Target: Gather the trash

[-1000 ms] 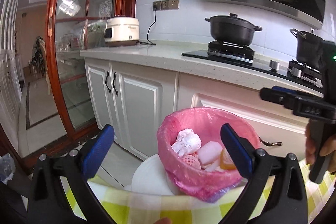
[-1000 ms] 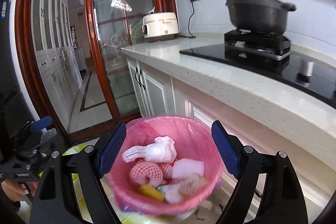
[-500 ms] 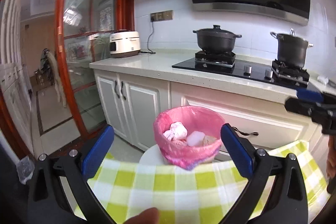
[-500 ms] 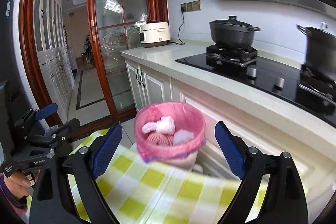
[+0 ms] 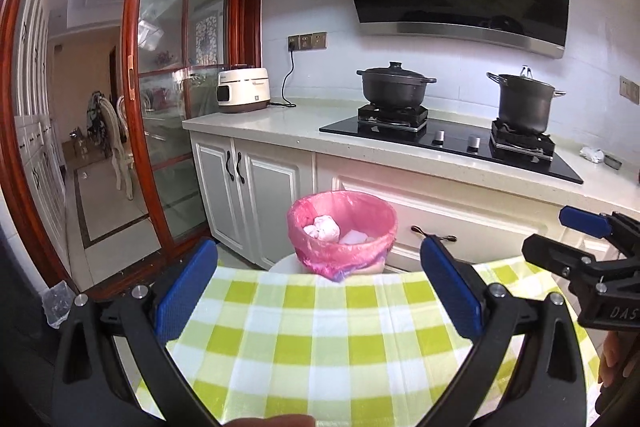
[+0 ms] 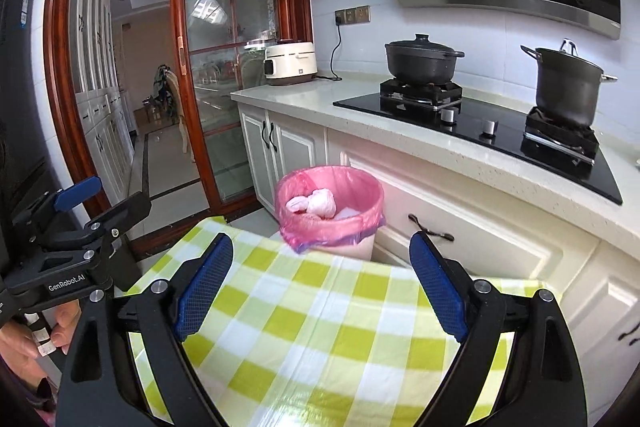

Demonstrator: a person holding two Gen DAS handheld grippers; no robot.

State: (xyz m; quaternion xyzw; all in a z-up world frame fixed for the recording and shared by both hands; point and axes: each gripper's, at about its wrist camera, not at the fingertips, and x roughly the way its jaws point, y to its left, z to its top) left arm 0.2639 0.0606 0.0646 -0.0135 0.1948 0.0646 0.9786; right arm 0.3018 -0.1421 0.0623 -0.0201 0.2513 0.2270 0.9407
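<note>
A bin lined with a pink bag [image 5: 342, 231] [image 6: 330, 211] stands on a white stool beyond the far edge of a table with a green-and-white checked cloth [image 5: 328, 343] [image 6: 320, 323]. White crumpled trash [image 5: 321, 227] [image 6: 316, 203] and other scraps lie inside it. My left gripper [image 5: 318, 283] is open over the cloth, nothing between its blue pads. My right gripper [image 6: 320, 283] is open too and holds nothing. Each gripper shows at the edge of the other's view, the right one [image 5: 584, 247] and the left one [image 6: 80, 223].
White kitchen cabinets [image 5: 252, 187] and a counter with a black hob [image 5: 448, 143], two dark pots [image 5: 394, 89] [image 5: 524, 101] and a rice cooker [image 5: 242, 91] stand behind the bin. A wood-framed glass sliding door [image 5: 168, 107] is at the left.
Both grippers have drawn back from the bin and risen. The bin now looks small and far, and the checked cloth fills the foreground. Both stayed open and without load.
</note>
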